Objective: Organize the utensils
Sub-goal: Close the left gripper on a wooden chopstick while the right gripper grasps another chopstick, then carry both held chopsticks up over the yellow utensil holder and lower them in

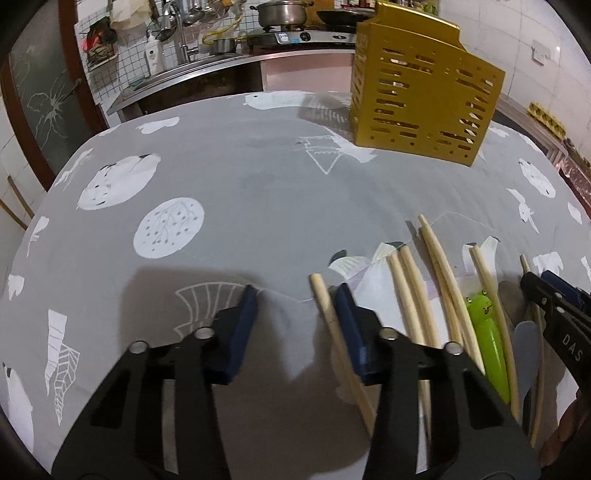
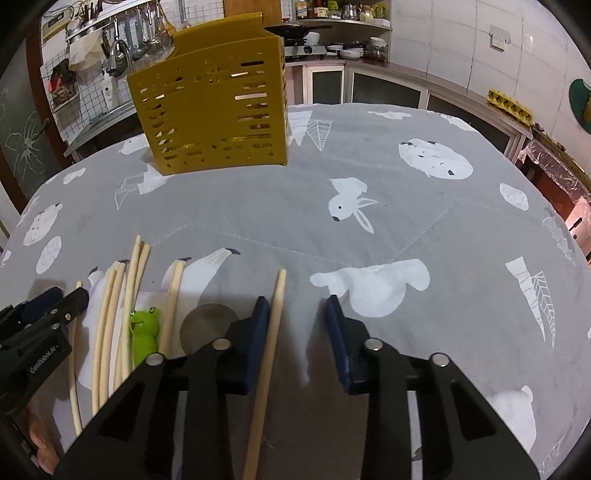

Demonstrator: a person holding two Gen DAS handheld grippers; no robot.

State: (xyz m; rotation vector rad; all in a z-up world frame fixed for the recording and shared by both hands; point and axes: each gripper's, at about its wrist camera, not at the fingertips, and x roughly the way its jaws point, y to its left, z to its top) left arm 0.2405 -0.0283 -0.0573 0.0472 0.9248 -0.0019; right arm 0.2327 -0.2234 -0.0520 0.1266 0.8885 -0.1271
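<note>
A yellow slotted utensil holder (image 1: 421, 96) stands upright at the far side of the table; it also shows in the right wrist view (image 2: 214, 103). Several pale wooden chopsticks (image 1: 439, 273) lie near the front, with a green frog-headed utensil (image 1: 484, 336) and a grey spoon (image 1: 526, 347) among them. My left gripper (image 1: 297, 302) is open and low over the cloth, one chopstick (image 1: 325, 299) lying between its fingers. My right gripper (image 2: 297, 314) is open, with one chopstick (image 2: 275, 314) lying beside its left finger. The frog utensil (image 2: 144, 328) and other chopsticks (image 2: 118, 306) lie to its left.
The table is covered by a grey cloth with white animal prints (image 2: 406, 206). A kitchen counter with a sink, stove and pot (image 1: 280, 14) runs behind it. A low bench with an egg carton (image 2: 511, 101) stands at the right.
</note>
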